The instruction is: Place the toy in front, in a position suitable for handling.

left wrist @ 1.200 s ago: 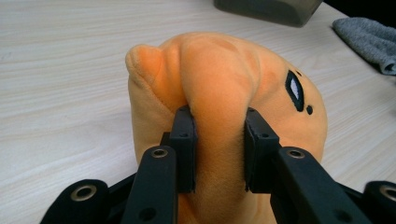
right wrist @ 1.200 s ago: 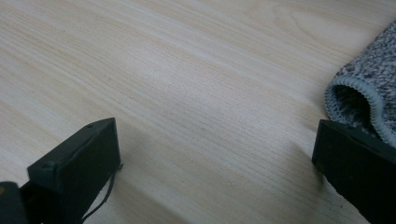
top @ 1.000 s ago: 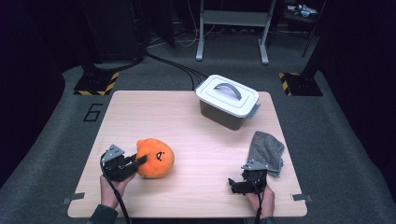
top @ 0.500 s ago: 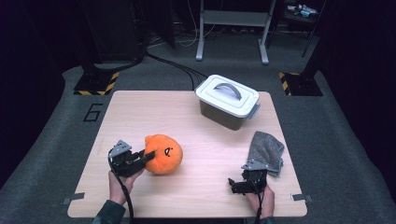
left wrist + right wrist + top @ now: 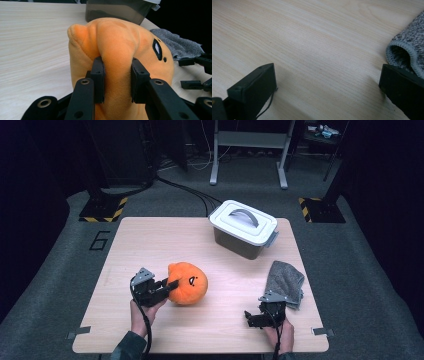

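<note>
- One orange plush toy with a stitched black eye, sitting on the wooden surface, left of centre and toward the near edge.
- One left gripper, jaws clamped on a fold of the plush, pads pressing into the fabric on both sides in the left gripper view.
- One right gripper low on the surface near the front right corner, jaws spread wide with bare wood between them.
- One grey cloth lying crumpled just beyond the right gripper, close to the right edge; hemmed edge just beside one jaw in the right gripper view.
- One grey bin with a white lid and a handle, closed, at the far right of the surface, well apart from the plush.
- Open wood across the far left and the middle between plush and cloth.
- One dark digit "6" marked on the floor, beside the surface's left edge.
</note>
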Demonstrator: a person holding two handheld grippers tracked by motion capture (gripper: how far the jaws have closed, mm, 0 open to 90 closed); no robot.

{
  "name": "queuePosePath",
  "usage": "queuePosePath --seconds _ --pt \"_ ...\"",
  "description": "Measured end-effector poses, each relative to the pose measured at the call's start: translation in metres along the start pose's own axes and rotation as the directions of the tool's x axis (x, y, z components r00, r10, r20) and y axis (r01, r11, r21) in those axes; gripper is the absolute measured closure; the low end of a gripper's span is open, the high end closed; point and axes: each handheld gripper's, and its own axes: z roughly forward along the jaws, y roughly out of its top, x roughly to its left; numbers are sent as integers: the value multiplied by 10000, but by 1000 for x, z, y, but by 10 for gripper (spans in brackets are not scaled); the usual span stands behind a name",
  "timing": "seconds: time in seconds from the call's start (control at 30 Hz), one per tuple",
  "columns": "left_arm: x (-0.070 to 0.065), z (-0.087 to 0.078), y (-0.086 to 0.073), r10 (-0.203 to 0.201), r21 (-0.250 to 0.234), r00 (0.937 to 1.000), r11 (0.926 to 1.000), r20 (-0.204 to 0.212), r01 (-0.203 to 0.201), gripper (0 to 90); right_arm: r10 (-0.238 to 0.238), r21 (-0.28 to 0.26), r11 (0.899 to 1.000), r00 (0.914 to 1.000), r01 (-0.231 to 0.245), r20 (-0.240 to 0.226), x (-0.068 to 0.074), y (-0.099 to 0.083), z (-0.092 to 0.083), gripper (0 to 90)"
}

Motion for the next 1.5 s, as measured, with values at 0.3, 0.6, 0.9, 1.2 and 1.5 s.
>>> queuePosePath --seconds 0.3,0.6,0.9,1.2,1.5 --pt "-12 24 4 -171 56 9992 9998 354 169 691 -7 -4 10000 10000 7 0 0 0 0 3" --pt "-26 44 3 -210 86 9986 9998 488 206 687 -13 -10 10000 10000 13 -5 0 0 0 5" --pt "-42 64 1 -277 234 9976 9994 639 263 681 -139 37 9999 9999 140 -58 -1 0 -1 8" --pt "-52 81 -10 -362 664 9973 9973 642 319 658 -129 24 9999 9999 130 -97 -1 0 -1 9" --pt "-50 79 -7 -225 839 9985 9963 497 183 425 -134 18 9999 9999 134 -109 -1 0 -1 12"
